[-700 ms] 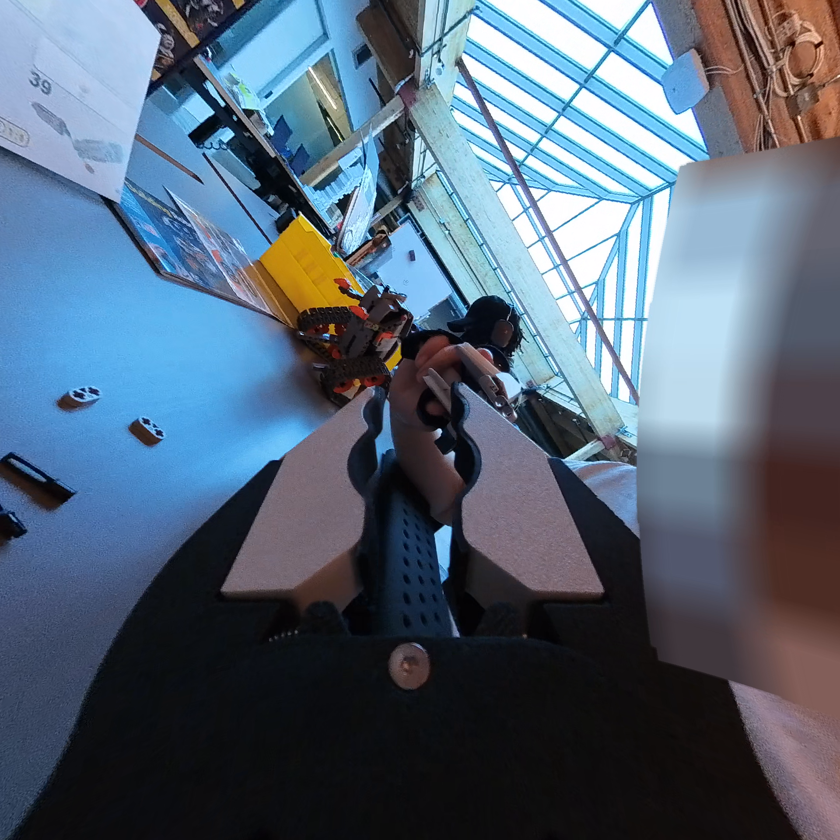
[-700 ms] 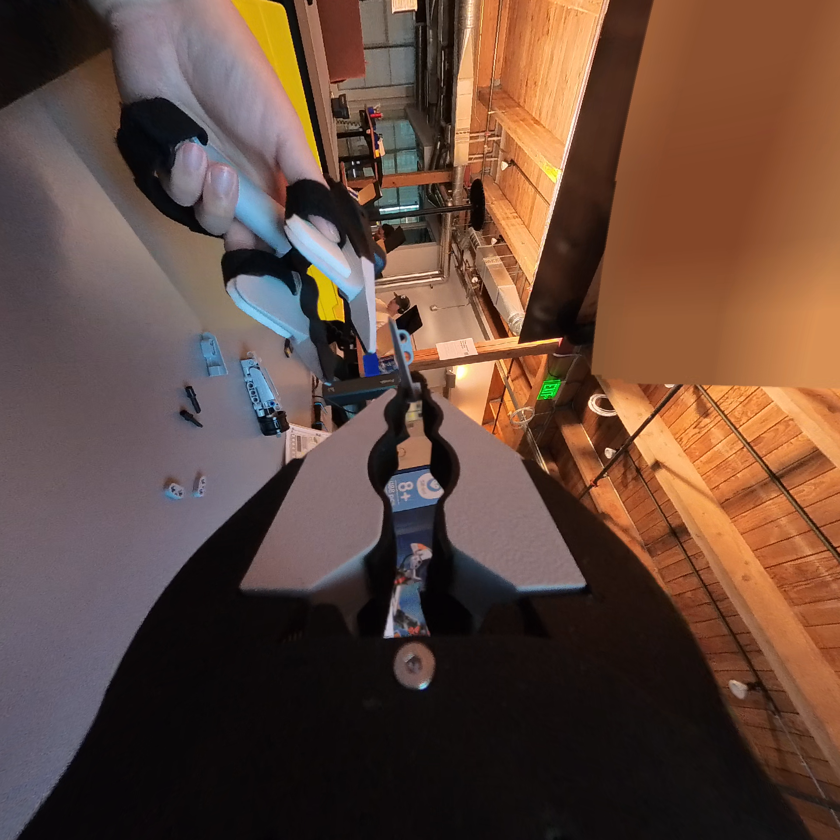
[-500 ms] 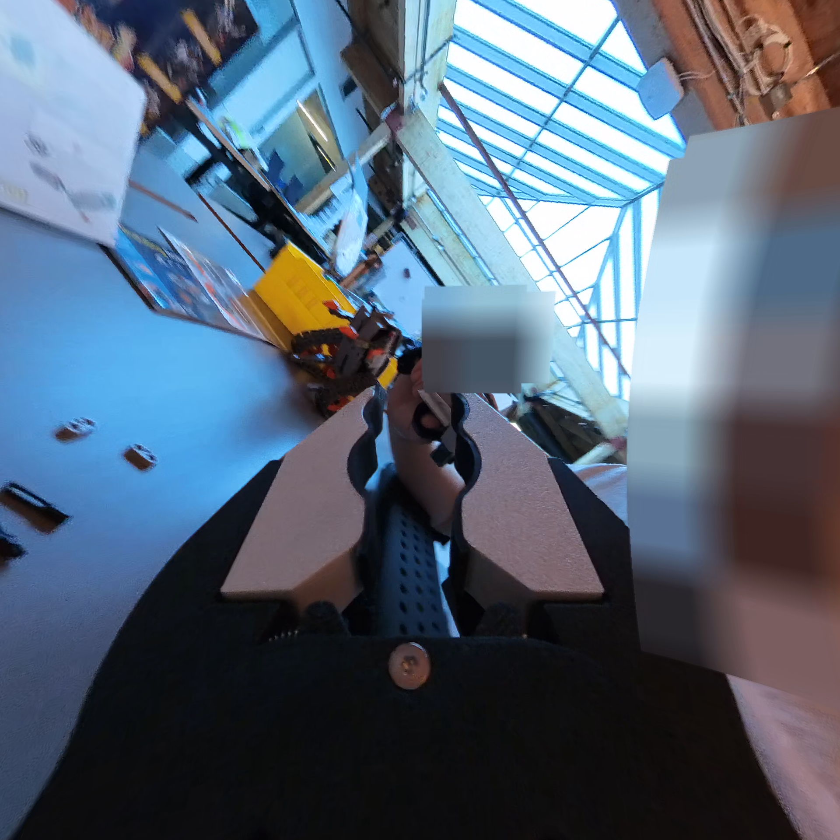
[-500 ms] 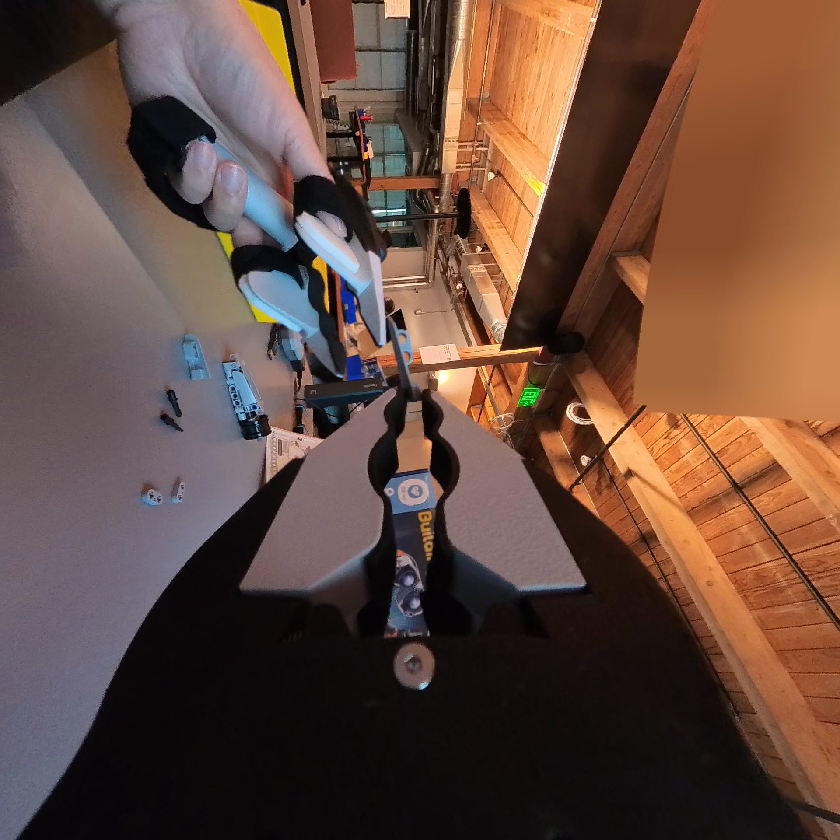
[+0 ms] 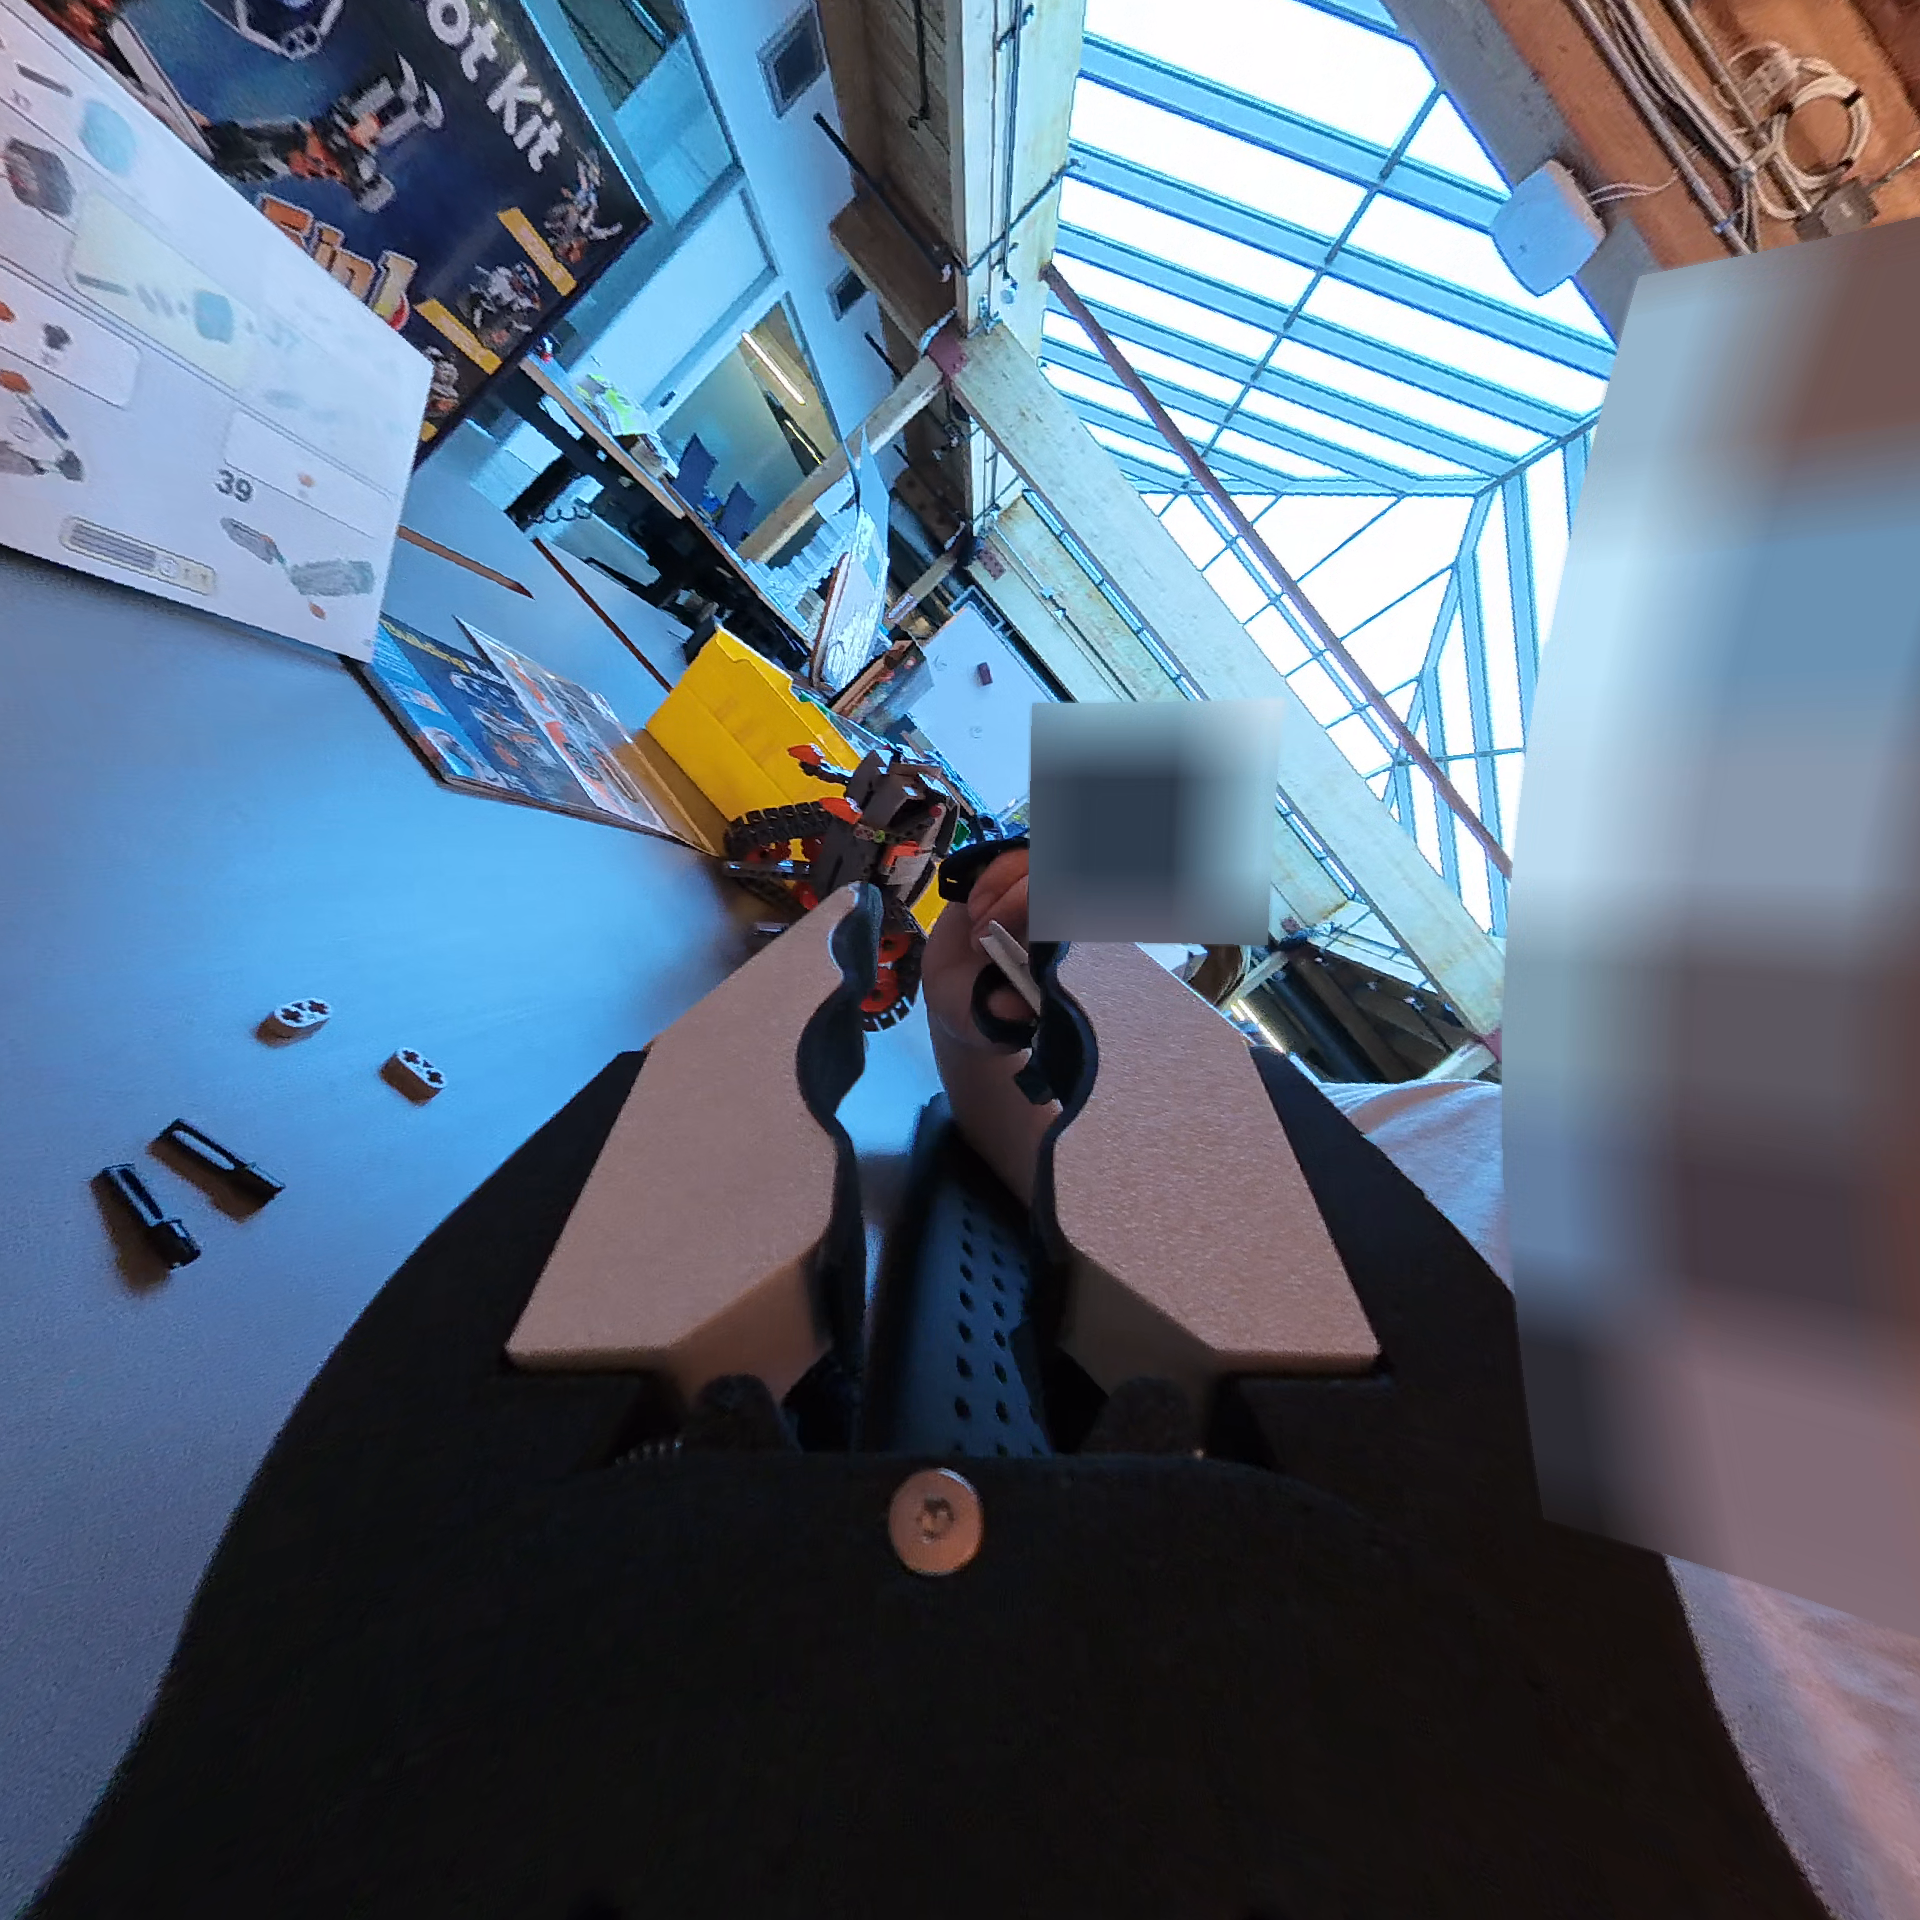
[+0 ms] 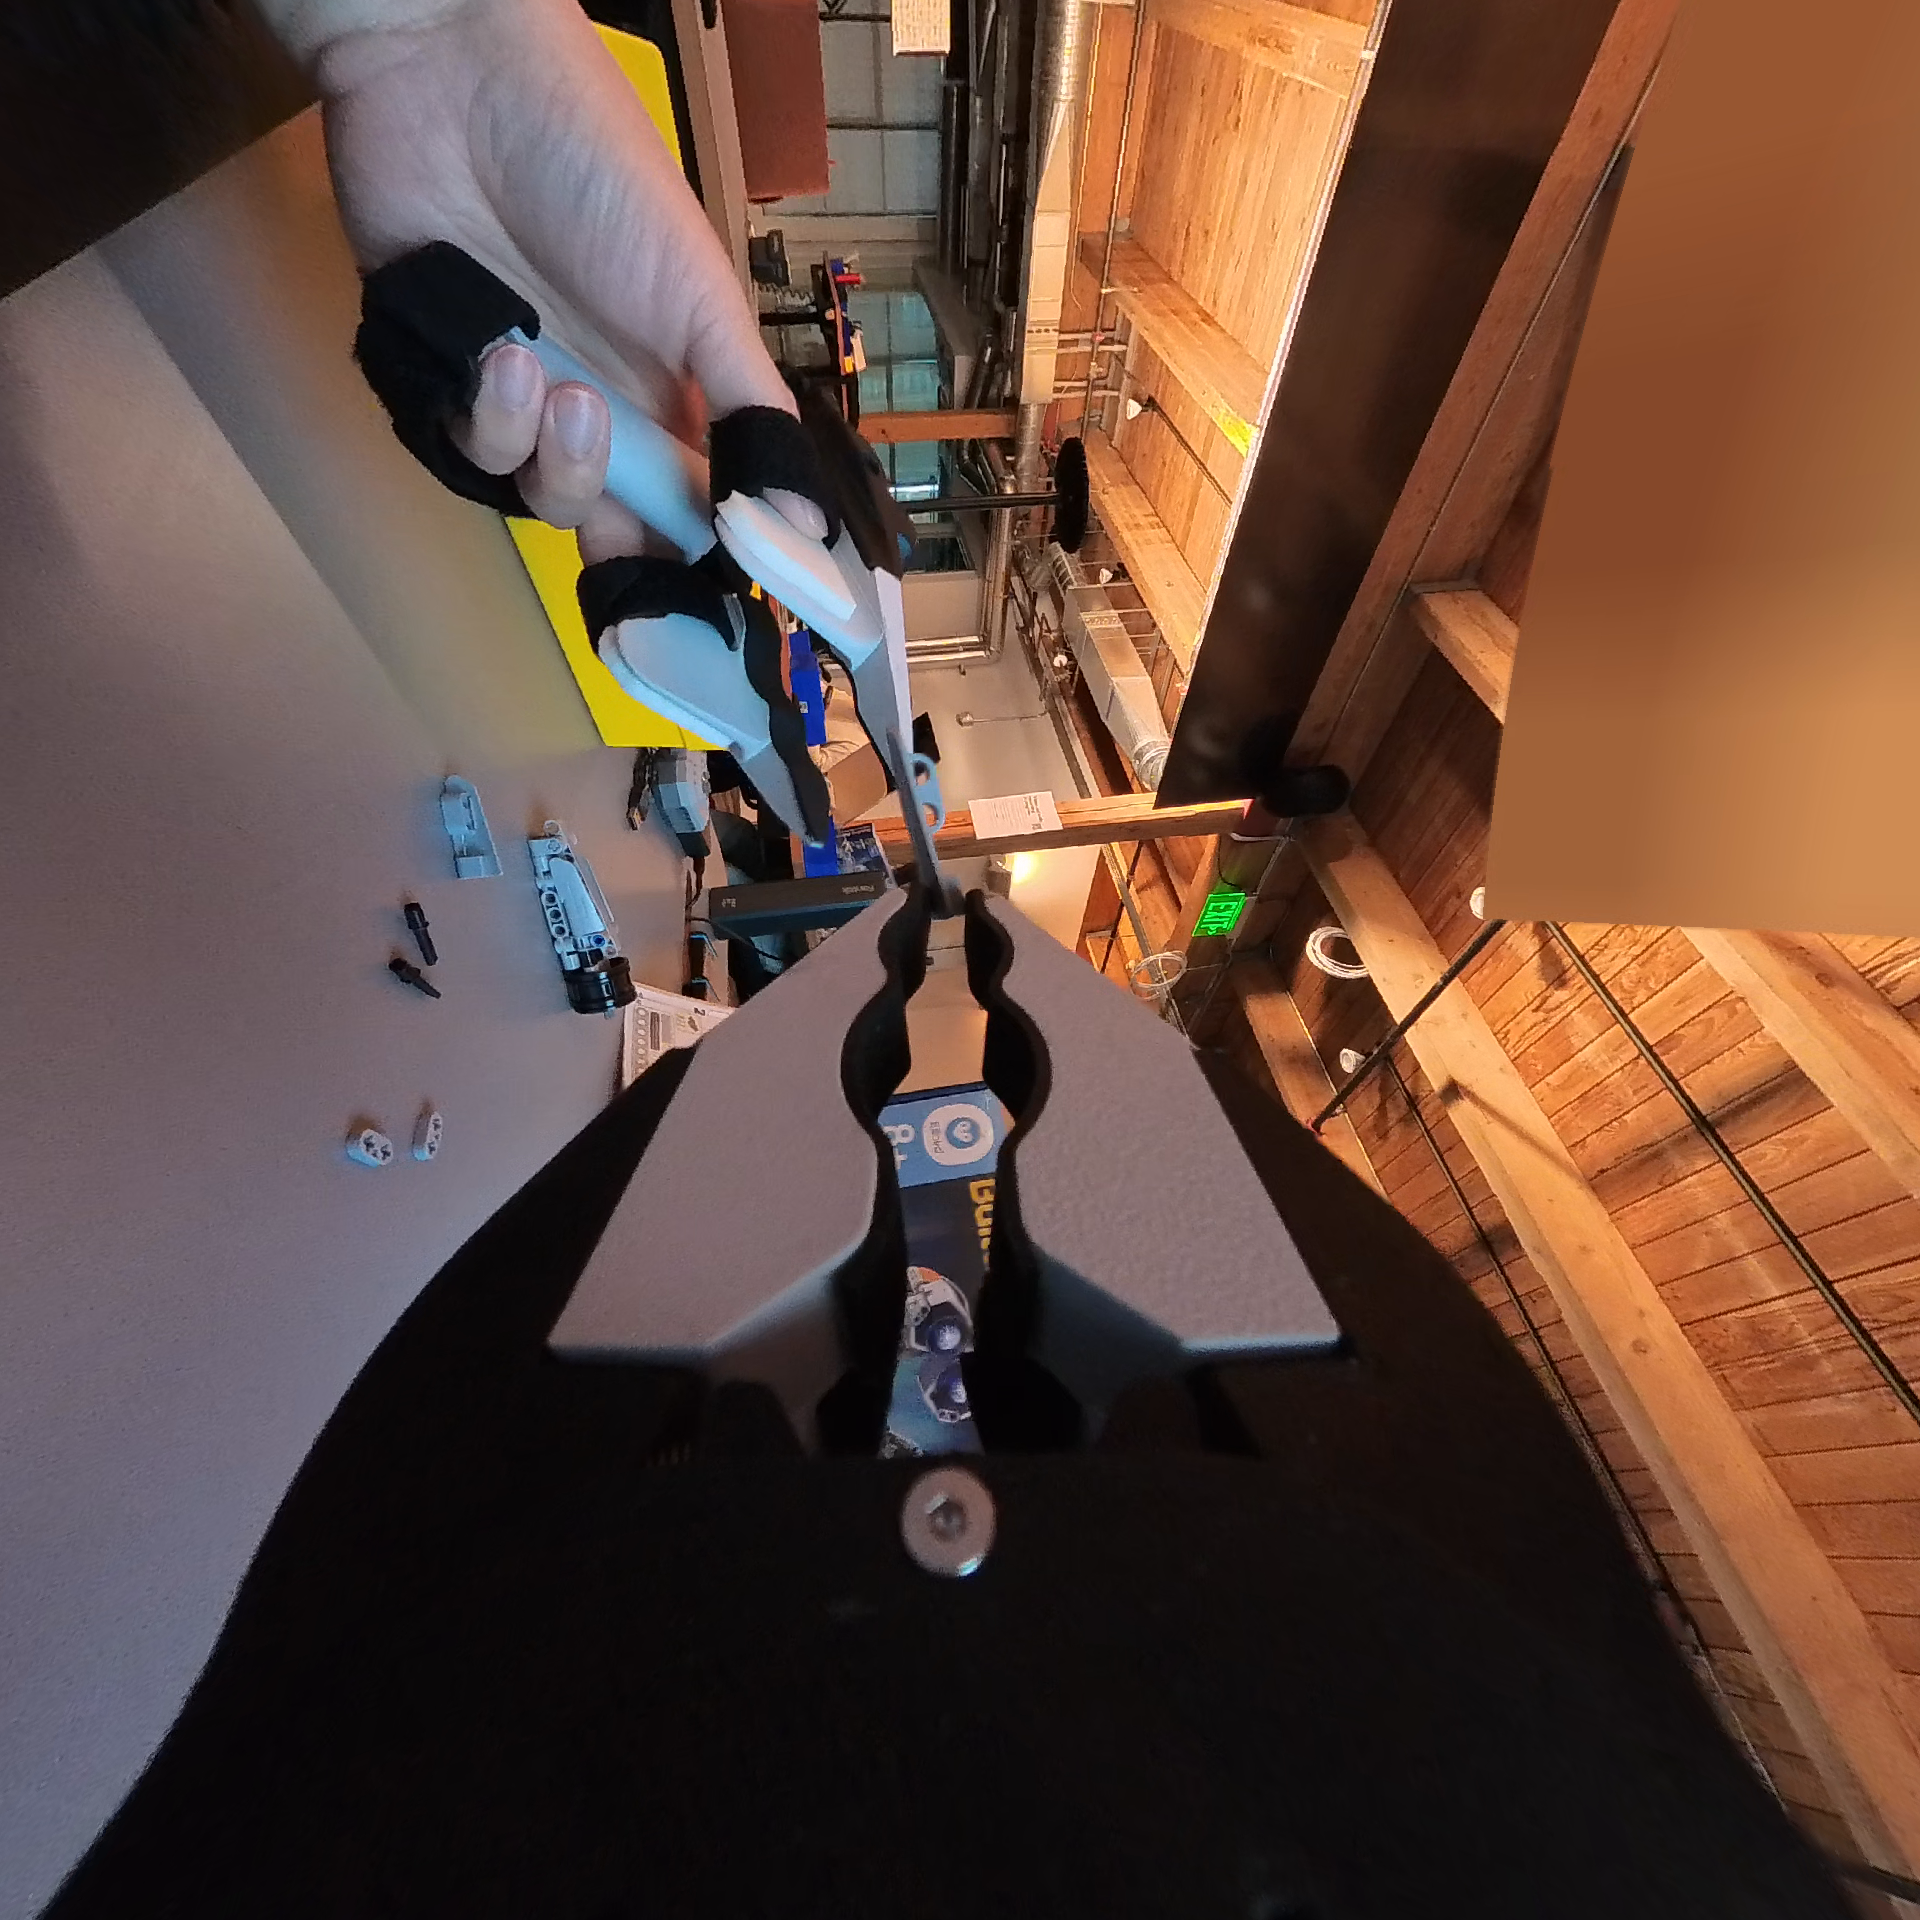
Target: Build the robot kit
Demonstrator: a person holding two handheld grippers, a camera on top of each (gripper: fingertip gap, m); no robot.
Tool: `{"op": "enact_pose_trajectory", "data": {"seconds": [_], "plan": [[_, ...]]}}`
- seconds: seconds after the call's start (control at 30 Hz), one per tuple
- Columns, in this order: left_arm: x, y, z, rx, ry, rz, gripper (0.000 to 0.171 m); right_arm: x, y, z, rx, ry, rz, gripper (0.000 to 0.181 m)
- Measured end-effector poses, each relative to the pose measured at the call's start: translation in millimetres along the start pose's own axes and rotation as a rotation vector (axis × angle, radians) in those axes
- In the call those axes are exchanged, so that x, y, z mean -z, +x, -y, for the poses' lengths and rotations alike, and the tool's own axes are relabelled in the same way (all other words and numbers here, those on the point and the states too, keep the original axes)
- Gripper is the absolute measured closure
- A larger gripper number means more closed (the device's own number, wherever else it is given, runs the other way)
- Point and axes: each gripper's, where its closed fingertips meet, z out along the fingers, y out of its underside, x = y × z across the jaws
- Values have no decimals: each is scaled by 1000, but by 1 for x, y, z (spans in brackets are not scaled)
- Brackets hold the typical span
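Note:
My right gripper [image 6: 940, 899] is shut on a thin grey beam piece with holes [image 6: 923, 800] that sticks out past its tips, raised above the table. My left gripper [image 5: 956, 935] is open and empty. In the right wrist view it [image 6: 857, 790] is held by a hand [image 6: 540, 208], and its tips are right beside the grey piece, with the piece at the outside of one finger. In the left wrist view, the hand holding the right gripper [image 5: 977, 997] shows between my left fingers, partly behind a blurred patch.
On the table lie two small grey connectors [image 5: 296, 1018], two black pins [image 5: 218, 1164], a grey part assembly [image 6: 571, 925], an open instruction booklet [image 5: 208, 416], a printed box [image 5: 416, 156], a yellow bin [image 5: 748, 727] and a black-and-orange tracked model [image 5: 852, 831].
Both views have swung a little; the booklet and box now fill more of the left wrist view. The right gripper still holds the grey piece beside the left gripper's tips.

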Motion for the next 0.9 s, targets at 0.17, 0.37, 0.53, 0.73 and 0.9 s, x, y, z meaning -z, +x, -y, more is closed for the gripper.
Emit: {"op": "enact_pose_trajectory", "data": {"seconds": [0.17,0.37,0.53,0.73,0.9], "plan": [[7,1,7,-16,32,23,145,-2,-9,-5,-46,-11,46,177],[42,-14,31,-283,85,321,145,-27,-67,-16,-317,-38,356,178],[74,-30,44,-340,119,483,144,-62,-112,-32,-574,-93,713,177],[83,-42,45,-340,129,549,146,-102,-146,-50,-753,-215,964,177],[81,-42,43,-311,123,514,147,-112,-159,-53,-810,-247,1140,176]]}}
